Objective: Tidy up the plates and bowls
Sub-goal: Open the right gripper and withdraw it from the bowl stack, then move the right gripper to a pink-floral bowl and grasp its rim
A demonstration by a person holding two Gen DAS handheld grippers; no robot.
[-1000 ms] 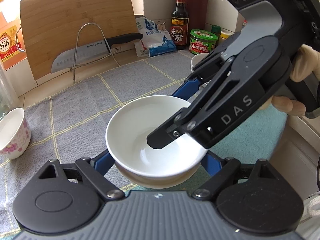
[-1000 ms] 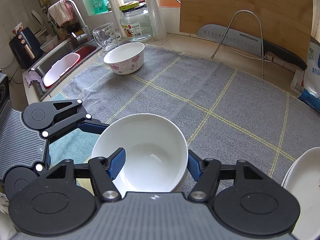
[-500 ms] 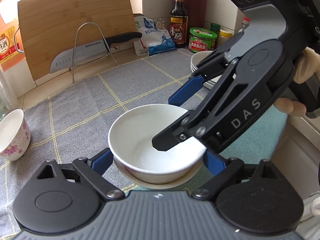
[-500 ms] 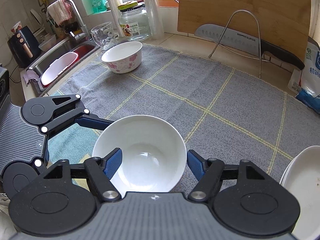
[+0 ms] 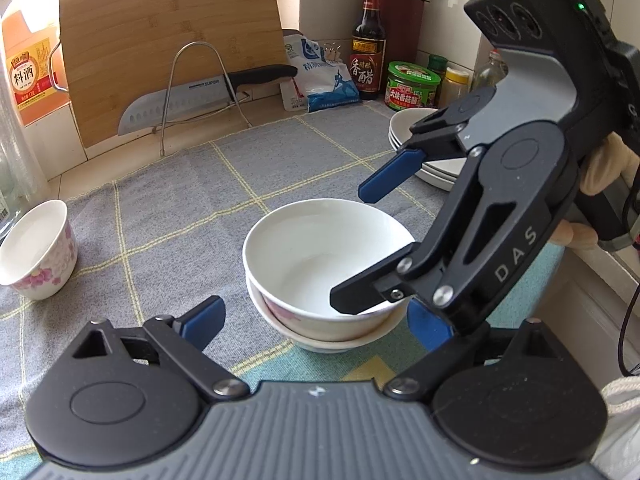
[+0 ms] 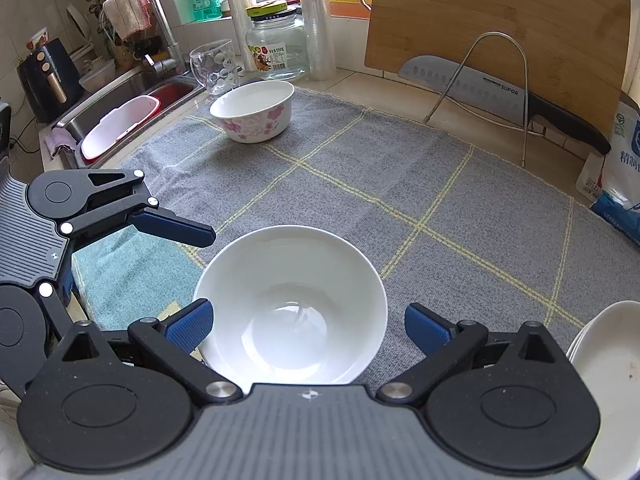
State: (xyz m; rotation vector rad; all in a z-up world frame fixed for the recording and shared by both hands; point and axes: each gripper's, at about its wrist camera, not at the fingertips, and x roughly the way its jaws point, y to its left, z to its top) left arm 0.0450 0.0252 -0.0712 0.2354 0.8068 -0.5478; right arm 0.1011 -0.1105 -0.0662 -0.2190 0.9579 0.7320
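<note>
A white bowl (image 5: 320,248) sits nested in a second bowl (image 5: 320,340) on the grey cloth; it also shows in the right wrist view (image 6: 292,304). My left gripper (image 5: 316,320) is open, its fingers apart on either side of the stack, not touching. My right gripper (image 6: 306,324) is open around the bowl's near rim; from the left wrist view it (image 5: 460,216) hangs over the bowl. A flowered bowl (image 6: 254,112) stands apart at the far left of the cloth and shows in the left wrist view (image 5: 36,252). A stack of white plates (image 5: 432,152) sits at the right.
A cutting board (image 6: 496,32), a knife (image 6: 496,92) on a wire stand, bottles and jars line the back wall. The sink (image 6: 120,116) with a red-rimmed tub lies at the left. A salt bag (image 5: 320,76) stands at the back.
Both grippers have opened and let go of the white bowl. It now rests in the lower bowl. My left gripper has drawn back a little.
</note>
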